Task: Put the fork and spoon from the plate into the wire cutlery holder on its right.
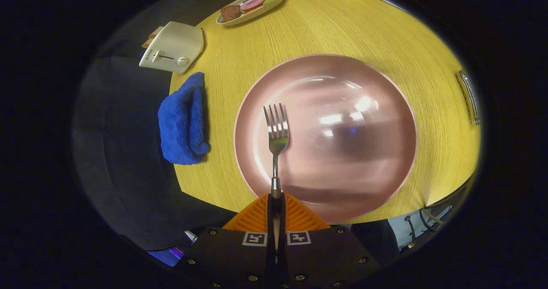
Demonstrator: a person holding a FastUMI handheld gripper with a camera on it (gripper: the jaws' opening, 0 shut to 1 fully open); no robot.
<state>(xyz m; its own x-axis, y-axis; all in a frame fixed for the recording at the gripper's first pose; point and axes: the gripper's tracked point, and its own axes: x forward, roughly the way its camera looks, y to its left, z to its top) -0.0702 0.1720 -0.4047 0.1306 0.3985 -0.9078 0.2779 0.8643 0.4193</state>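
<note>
The tongs (276,203), at the bottom centre of the frame, are closed tight on the handle of a silver metal fork (276,139), both fingers pressing it from either side. The fork points straight ahead, tines toward the middle of the frame, over the left half of a large round glossy pink plate (385,87). Whether its tines rest on the plate or hang just above it cannot be told.

No spoon lies on the plate, so the spoon has probably been moved to the holder already, and the fork looks to be the last piece. That would put the task past its halfway mark: the fork is gripped but not yet carried over. What remains is to take it to the wire cutlery holder (469,96), a thin metal frame at the far right edge of the frame, well apart from the fork, and drop it in. Its contents are too small and warped to read.

The plate sits on a round yellow wood-grain surface (342,28). To the left of the plate lies a crumpled blue knitted cloth (184,122), and above it, at the upper left, a small cream toaster (173,47) with bread slices. Near the top centre is an oval dish of toy food (250,5). None of these stands between the fork and the holder; the way to the right crosses only the plate and bare surface
</note>
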